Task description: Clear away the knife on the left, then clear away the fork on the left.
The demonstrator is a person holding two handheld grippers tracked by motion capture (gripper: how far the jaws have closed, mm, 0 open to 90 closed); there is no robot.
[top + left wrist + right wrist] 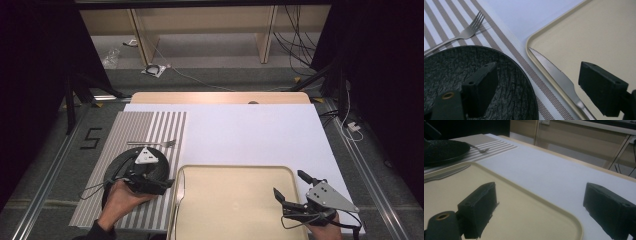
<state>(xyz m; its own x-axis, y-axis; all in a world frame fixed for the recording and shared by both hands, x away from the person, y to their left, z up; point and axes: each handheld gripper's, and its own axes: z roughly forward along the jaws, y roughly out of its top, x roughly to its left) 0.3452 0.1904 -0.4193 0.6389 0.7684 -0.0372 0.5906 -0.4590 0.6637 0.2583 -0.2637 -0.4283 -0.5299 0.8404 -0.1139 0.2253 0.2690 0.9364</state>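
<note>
High view has my left hand-held gripper (167, 184) low over the near edge of the black plate (122, 162), which sits on the striped placemat (165, 127) at the left of the tabletop (250, 132). Its jaws point right, toward the left rim of the beige tray (235, 200), and they stand wide apart with nothing between them. Just inside that rim lies the knife (179, 192), lengthwise along the edge, tip away from me. Left gripper view shows the same from close up: one black jaw hangs over the rough dark plate (454, 67), the other over the tray (599, 32), and the knife (556, 75) runs between them below, serrated edge showing, untouched by either pad. A fork (461, 33) rests on the placemat (499, 37) beyond the plate, tines pointing toward the tray side. My right hand-held gripper (290, 187) hovers at the tray's near right corner, jaws spread wide and empty, angled toward the left and away from me. Right gripper view looks along those open jaws across the bare tray (529, 212) and the white tabletop (549, 170), with the knife (446, 173), the plate (444, 150) and the fork (481, 150) far off at the upper left.
</note>
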